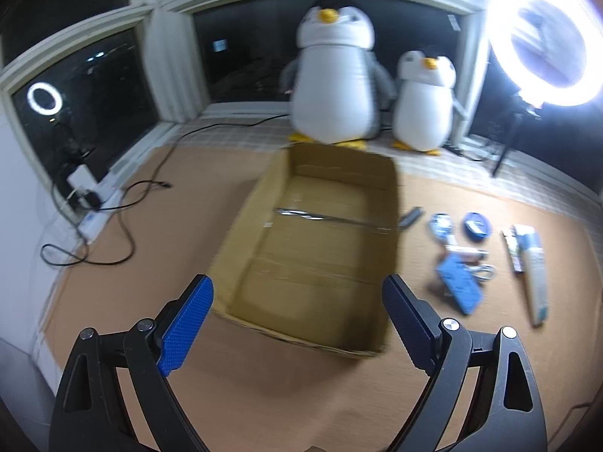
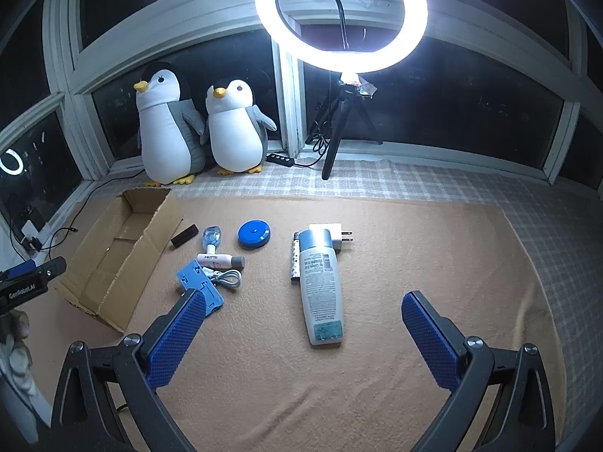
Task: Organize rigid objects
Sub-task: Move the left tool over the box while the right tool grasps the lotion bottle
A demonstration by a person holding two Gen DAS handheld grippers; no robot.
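Bottle (image 2: 322,293) lies flat on the tan mat (image 2: 414,248), long axis near-to-far, cap pointing far, right of our empty cardboard box (image 2: 113,260). We hold the right gripper (image 2: 301,324) and left gripper (image 1: 297,312) wide open, gripping nothing.

Right of the cardboard box (image 2: 117,260) lie a round case (image 2: 254,234), a lighter (image 2: 295,260) and a bottle (image 2: 322,290); behind the box sit two plush penguins (image 2: 169,128).
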